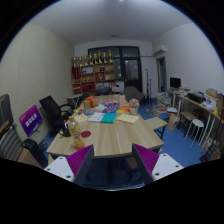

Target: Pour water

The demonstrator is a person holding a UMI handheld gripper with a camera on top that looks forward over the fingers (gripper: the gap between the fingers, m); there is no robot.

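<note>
My gripper (114, 161) is held well back from a long wooden table (108, 136), above its near end. The fingers (81, 161) with their magenta pads stand wide apart with nothing between them; only the table's edge and the dark floor show in the gap. On the table's left side stand a dark vessel (66, 127), too small to tell what kind, and a small orange thing (80, 143) near it. An orange cup-like thing (90, 102) stands at the far end. No water is visible.
Papers (112, 117) and a brown object (133, 105) lie on the table. Black chairs (52, 108) and a purple box (31, 120) stand left. A desk with a monitor (175, 84) and a stool (195, 125) stand right. Shelves (92, 70) line the back wall.
</note>
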